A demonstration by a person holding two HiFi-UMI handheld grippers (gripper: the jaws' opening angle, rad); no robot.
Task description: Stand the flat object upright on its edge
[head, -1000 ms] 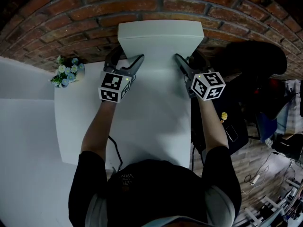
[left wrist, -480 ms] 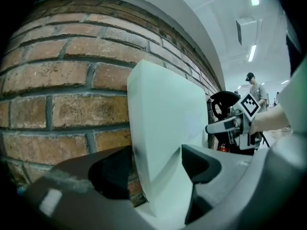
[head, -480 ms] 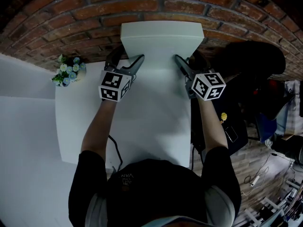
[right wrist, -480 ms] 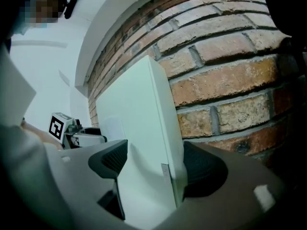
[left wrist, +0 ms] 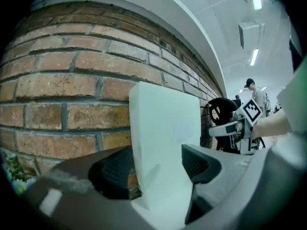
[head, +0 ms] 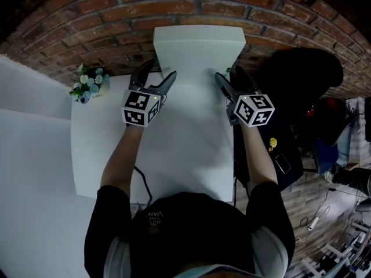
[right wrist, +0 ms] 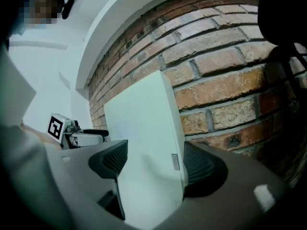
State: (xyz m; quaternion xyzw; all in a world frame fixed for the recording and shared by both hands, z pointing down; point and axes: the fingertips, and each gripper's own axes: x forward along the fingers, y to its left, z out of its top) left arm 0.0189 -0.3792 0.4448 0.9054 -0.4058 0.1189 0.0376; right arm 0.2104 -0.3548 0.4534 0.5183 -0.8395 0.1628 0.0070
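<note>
A flat white board (head: 200, 45) stands upright on its lower edge at the back of the white table (head: 174, 149), against the brick wall. My left gripper (head: 159, 69) is at its lower left corner. In the left gripper view the board (left wrist: 165, 128) fills the gap between the pads, so the left gripper (left wrist: 158, 169) is shut on it. My right gripper (head: 227, 74) is at the lower right corner. Its jaws stand wide around the board's edge (right wrist: 139, 128), and the right gripper's (right wrist: 153, 164) pads do not seem to press.
A brick wall (head: 116, 10) runs right behind the board. A small bunch of flowers (head: 87, 86) sits at the table's back left corner. A dark bag or chair (head: 307, 68) is past the table's right edge. People stand far off (left wrist: 254, 92).
The board stays upright and both grippers keep their places at its lower corners. The whole head view has shifted slightly.
</note>
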